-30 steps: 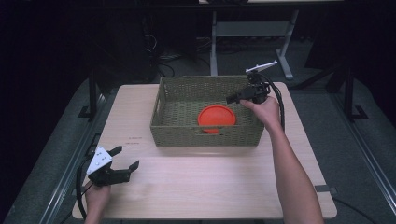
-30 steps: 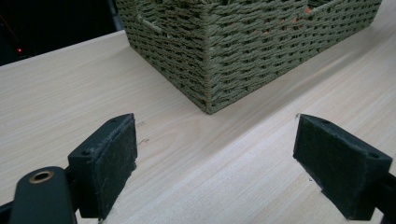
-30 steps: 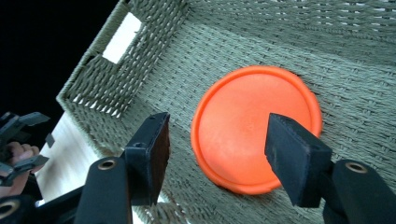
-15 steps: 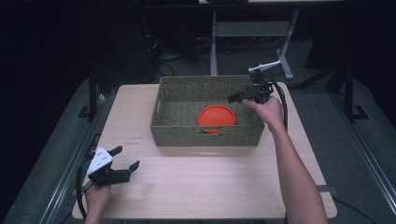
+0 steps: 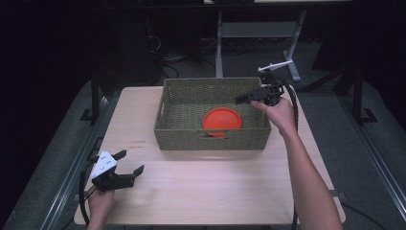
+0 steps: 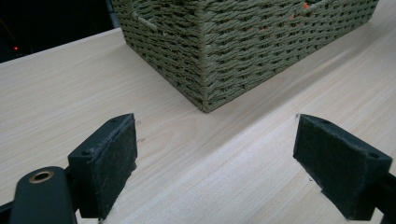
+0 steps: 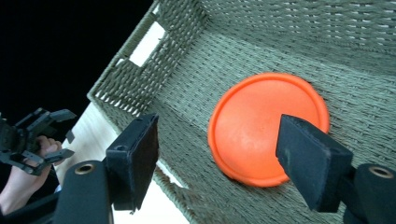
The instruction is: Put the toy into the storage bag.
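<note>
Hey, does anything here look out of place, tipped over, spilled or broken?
Nothing stands out. The woven basket sits flat and square on the table, with the orange disc lying inside it. Both tongs are open and empty: the left tongs near the table's corner, the right tongs over the basket.

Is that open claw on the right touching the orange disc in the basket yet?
Apart. In the right gripper view the right gripper has its jaws spread wide above the orange disc, which lies flat on the floor of the basket, nothing between them.

light: table brightly lit, surroundings dark | shadows: soft | focus: high view slightly soft
</note>
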